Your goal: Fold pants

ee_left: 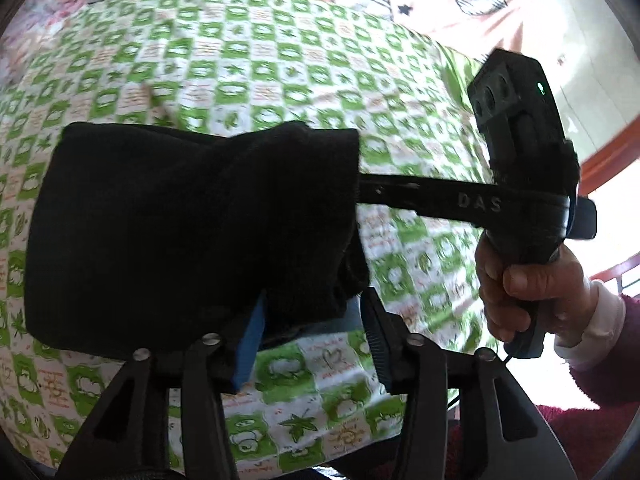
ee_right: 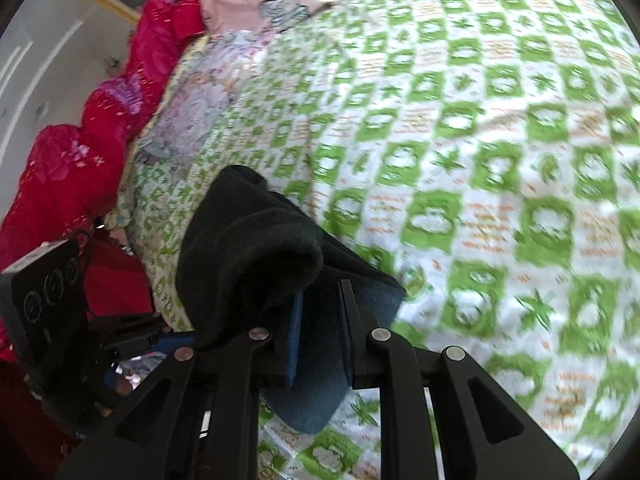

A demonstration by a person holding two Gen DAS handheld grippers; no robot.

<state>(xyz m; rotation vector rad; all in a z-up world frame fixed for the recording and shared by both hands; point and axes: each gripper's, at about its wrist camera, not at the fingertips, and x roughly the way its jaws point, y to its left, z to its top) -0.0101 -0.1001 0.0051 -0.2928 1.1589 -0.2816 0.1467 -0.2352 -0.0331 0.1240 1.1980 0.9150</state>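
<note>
— Where were the pants [ee_left: 192,232] at that moment?

— Folded black, on the near part of the green checked bedcover [ee_left: 248,64]. My left gripper [ee_left: 312,340] stood half open, fabric loose between the fingers. My right gripper [ee_right: 320,332] was clamped on a near edge of them.

— Any free room?

— Yes, the far and right side of the cover was open; red bedding [ee_right: 80,152] lay along the left edge.

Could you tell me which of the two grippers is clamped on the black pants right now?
The right gripper: its blue pads pinch the black pants. The left gripper has jaws apart, the fabric loose between them.
</note>
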